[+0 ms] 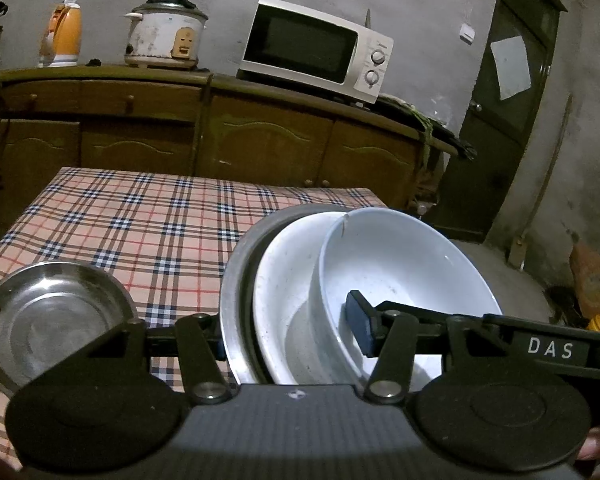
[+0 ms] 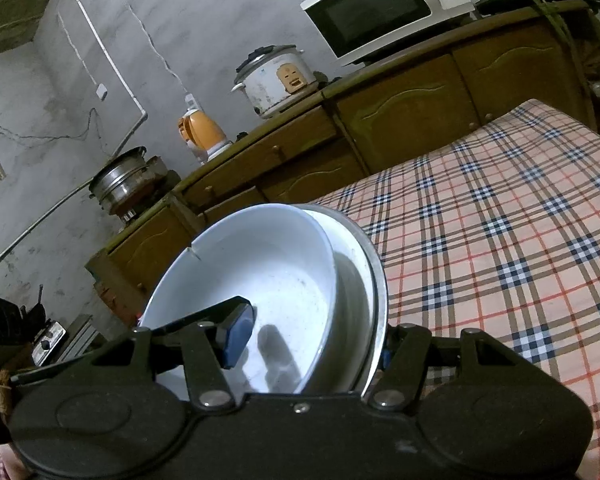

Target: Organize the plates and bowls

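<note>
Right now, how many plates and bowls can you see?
4. A small steel bowl sits on the checked cloth at left; three are nested in one stack: steel basin outermost, white plate inside it, white bowl innermost. More could hide underneath.

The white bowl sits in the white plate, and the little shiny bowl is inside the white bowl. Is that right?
Not quite. The white bowl does sit in the white plate, but the little shiny bowl is not inside it. It stands by itself on the checked tablecloth, off to the side. The left wrist view shows it.
</note>
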